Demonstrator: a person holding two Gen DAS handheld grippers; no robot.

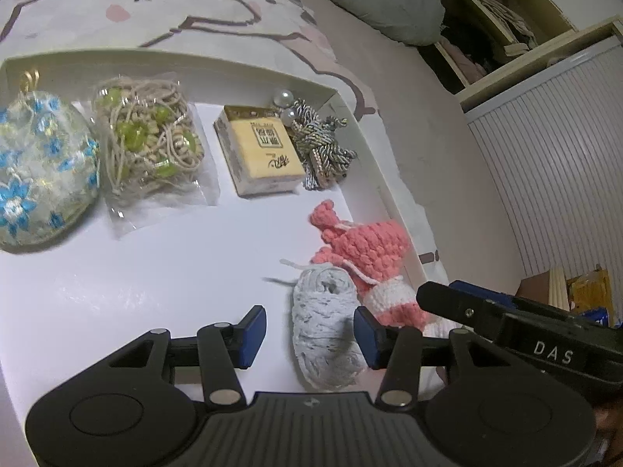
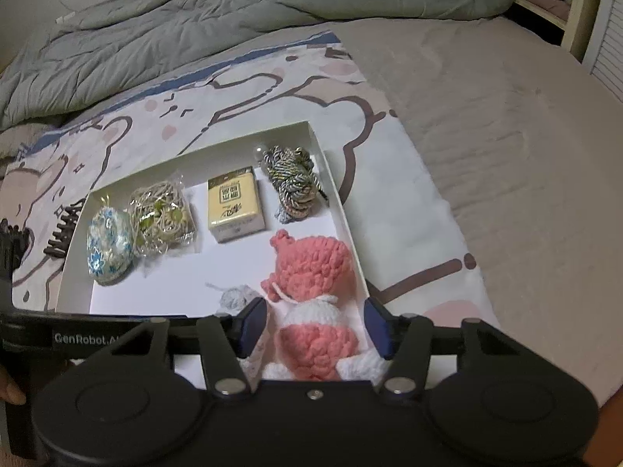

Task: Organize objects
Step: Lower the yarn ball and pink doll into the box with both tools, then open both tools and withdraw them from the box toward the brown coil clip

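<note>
Tray (image 2: 342,210): a shallow white box on the bed; it fills most of the left wrist view and sits centre-left in the right wrist view.

Back row: along the far wall, left to right, you have a floral pouch (image 1: 39,171), a bagged cord bundle (image 1: 150,140), a yellow box (image 1: 261,151) and a braided cord knot (image 1: 323,148) in the upper right corner. They lie side by side, which reads as sorted already.

Doll (image 2: 311,292): the pink and white crochet figure lies along the tray's right wall, head toward the back row, lower centre of the right wrist view.

Yarn (image 1: 327,334): a small grey skein just left of the doll and touching it, bottom centre of the left wrist view.

Left gripper (image 1: 311,338): your fingers stand apart around the yarn; the right pad is at its edge, the left pad clear of it, so nothing is clamped.

Right gripper (image 2: 317,327): fingers apart, straddling the doll's waist with gaps on both sides; no grip.

Why so: each tool brackets its own item, probably to lay both in a front row.

Task state: judged nearly done, with two soft pieces left to settle.
</note>
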